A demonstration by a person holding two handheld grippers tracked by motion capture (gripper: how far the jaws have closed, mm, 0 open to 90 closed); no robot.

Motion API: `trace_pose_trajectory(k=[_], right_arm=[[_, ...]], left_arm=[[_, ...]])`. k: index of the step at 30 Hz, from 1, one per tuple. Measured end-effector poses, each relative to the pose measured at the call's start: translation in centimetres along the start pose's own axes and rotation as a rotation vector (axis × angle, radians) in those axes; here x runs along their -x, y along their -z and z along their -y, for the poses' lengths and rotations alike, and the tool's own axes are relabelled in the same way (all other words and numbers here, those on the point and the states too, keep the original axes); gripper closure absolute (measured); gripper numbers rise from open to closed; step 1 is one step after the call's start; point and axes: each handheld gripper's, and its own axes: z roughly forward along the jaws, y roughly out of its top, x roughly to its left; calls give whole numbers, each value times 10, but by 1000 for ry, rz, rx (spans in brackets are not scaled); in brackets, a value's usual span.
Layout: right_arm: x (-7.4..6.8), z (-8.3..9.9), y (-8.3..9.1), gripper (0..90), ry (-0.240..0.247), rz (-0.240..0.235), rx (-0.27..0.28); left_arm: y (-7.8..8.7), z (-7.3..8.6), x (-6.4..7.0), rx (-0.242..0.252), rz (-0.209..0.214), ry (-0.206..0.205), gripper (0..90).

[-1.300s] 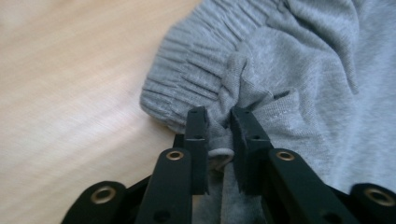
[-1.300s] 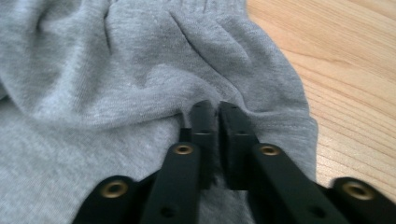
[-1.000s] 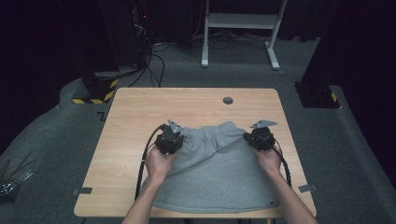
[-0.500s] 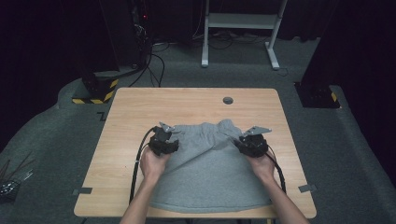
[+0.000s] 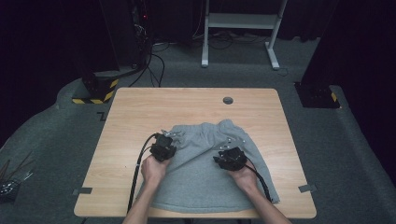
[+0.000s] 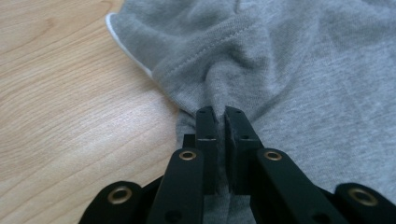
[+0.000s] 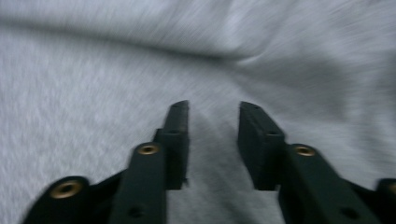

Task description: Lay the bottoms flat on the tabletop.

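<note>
A grey sweatshirt [image 5: 210, 172] lies spread over the near half of a wooden worktop [image 5: 140, 112], its bottom hem reaching the worktop's near edge and its far end bunched into folds toward the middle. A person's two hands come in from the near side, each holding a black gripper on the garment.

The left gripper [image 5: 163, 145] sits at the sweatshirt's left edge, just inside the bunched far end. Seen in the left gripper view, the left gripper [image 6: 220, 122] has its fingers [image 6: 205, 135] drawn almost together, pinching a ridge of the grey sweatshirt [image 6: 303, 84] just where a stitched hem folds over; bare worktop [image 6: 70, 107] lies beside the cloth on that side.

The right gripper [image 5: 229, 156] rests on the sweatshirt to the right of the left one, well inside the cloth's right edge. In the blurred right gripper view, the right gripper [image 7: 212, 140] has its fingers [image 7: 176, 140] standing narrowly apart over the sweatshirt [image 7: 93, 93], with cloth showing in the gap and nothing clamped between them.

Beyond the sweatshirt, a small round grey grommet [image 5: 228, 100] sits in the worktop near its far edge.
</note>
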Motion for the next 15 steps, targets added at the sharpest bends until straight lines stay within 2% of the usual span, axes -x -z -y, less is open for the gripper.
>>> trace_pose_trajectory(k=[3,6,8,10,12,14,15], right_arm=[[-2,2,3,853,51,-29,-4],[-3,7,9,888,103,-34,-19],[-2,12,15,891,114,-36,-25],[2,17,20,889,103,-36,-23],[4,20,23,850,90,-30,-18],[4,22,28,743,72,-10,17],[4,23,32,706,60,-6,34]], left_arm=[[3,-2,-6,29,-34,4,860],[1,-4,-19,58,-75,47,861],[-2,-3,-29,64,-81,89,857],[-4,-3,-30,68,-87,95,822],[-2,-3,-24,73,-92,67,709],[4,-1,-15,87,-98,29,588],[9,1,-12,96,-103,8,561]])
